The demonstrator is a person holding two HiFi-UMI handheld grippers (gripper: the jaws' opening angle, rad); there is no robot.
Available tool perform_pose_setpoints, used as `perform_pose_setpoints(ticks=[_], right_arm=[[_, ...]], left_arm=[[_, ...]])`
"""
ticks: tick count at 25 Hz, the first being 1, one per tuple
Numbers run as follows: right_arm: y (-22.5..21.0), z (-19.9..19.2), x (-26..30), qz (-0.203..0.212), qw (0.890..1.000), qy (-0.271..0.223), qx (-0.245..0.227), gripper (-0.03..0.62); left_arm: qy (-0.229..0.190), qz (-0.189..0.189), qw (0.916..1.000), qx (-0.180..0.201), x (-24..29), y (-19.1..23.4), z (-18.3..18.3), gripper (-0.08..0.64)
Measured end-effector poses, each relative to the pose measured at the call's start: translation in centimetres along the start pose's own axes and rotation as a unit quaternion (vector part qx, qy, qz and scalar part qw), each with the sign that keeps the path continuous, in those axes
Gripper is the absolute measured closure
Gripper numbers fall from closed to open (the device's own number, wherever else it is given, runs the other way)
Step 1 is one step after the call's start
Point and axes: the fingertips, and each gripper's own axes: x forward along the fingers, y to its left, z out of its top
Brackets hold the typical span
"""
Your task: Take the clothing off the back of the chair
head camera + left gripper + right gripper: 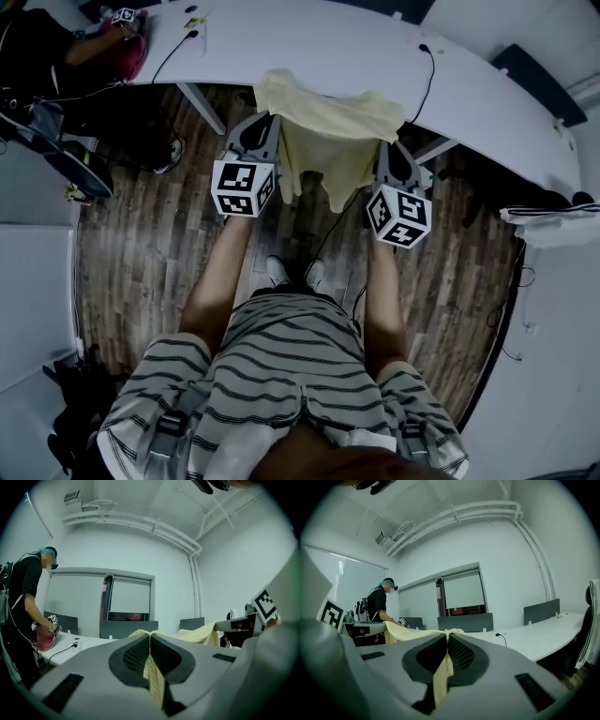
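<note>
A pale yellow garment [330, 131] hangs spread between my two grippers, above the wooden floor and in front of the white desk. My left gripper [266, 122] is shut on its left top edge, and my right gripper [386, 148] is shut on its right top edge. In the left gripper view the jaws [150, 637] pinch a fold of yellow cloth [154, 681], with the rest of the garment stretching right toward the other gripper [243, 623]. The right gripper view has its jaws [446, 637] closed on yellow cloth [440, 679]. No chair back shows under the garment.
A long curved white desk [394, 66] with cables runs across the far side. A person [66, 52] stands at its left end. At the right a dark chair carries a white striped garment [553, 217]. A black bag [70, 403] lies at the lower left.
</note>
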Motion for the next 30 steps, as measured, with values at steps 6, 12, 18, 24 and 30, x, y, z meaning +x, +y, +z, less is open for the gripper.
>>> perform_pose_setpoints(ticks=[6, 12, 18, 24, 30], right_arm=[[-0.1, 1.2, -0.9, -0.001, 1.000, -0.010, 0.004, 0.568], [0.0, 2.5, -2.0, 0.002, 1.000, -0.021, 0.004, 0.568], [0.3, 3.6, -3.2, 0.010, 0.999, -0.031, 0.006, 0.568], [0.7, 4.3, -4.4, 0.018, 0.999, -0.035, 0.005, 0.568], [1.1, 4.8, -5.5, 0.025, 0.999, -0.039, 0.006, 0.568]], left_arm=[[-0.009, -0.001, 1.0000, 0.000, -1.0, -0.6, 1.3, 0.532], [-0.016, -0.007, 0.9998, -0.009, -2.3, -1.4, 2.5, 0.532], [-0.022, -0.009, 0.9996, -0.014, -3.4, -2.1, 3.5, 0.532], [-0.030, -0.012, 0.9992, -0.022, -4.7, -2.6, 4.5, 0.532], [-0.040, -0.020, 0.9984, -0.034, -6.1, -3.1, 5.5, 0.532]])
